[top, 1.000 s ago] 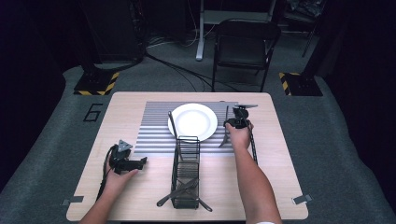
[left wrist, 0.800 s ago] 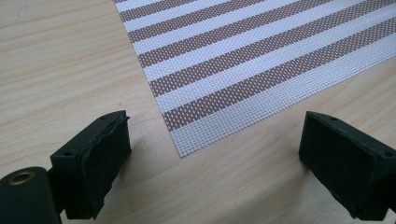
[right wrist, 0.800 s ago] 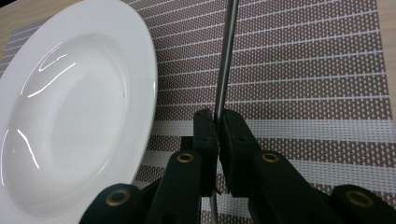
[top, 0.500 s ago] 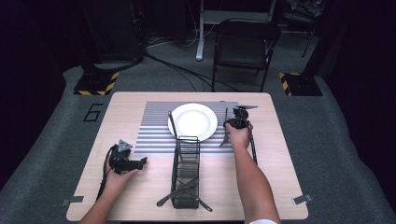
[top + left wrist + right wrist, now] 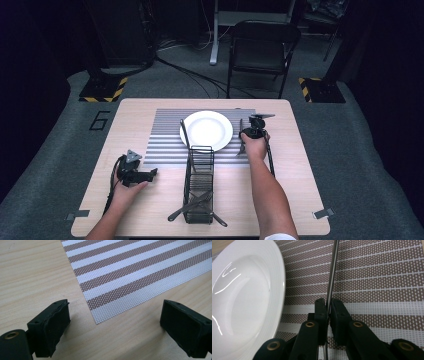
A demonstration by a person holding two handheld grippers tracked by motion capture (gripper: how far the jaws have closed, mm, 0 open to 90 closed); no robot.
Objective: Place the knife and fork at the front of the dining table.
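The right gripper (image 5: 328, 307) had its fingers (image 5: 320, 312) pressed together on a thin metal utensil handle (image 5: 332, 277), which ran up between them and on beyond their tips across the striped placemat (image 5: 374, 277); which kind of cutlery it was could not be told. Just to the left of those fingers, close but apart from the handle, lay the rim of the white plate (image 5: 244, 297). In the high view the right gripper (image 5: 248, 133) sat at the plate's (image 5: 206, 130) right edge, with the utensil (image 5: 240, 142) lying on the placemat (image 5: 165, 135) just beside the plate. The left gripper (image 5: 115, 322) held its fingers (image 5: 51, 325) wide apart with nothing between them, hovering over bare tabletop (image 5: 30, 277); the near corner of the placemat (image 5: 140, 272) lay just ahead of the gap between them. In the high view the left gripper (image 5: 142, 176) rested low at the left of the tabletop (image 5: 295, 165), well apart from the plate. Between the two hands stood a black wire caddy (image 5: 200, 182), with dark cutlery (image 5: 192, 205) at its near end and one more piece (image 5: 184, 132) lying beyond its far end, against the plate's left rim.
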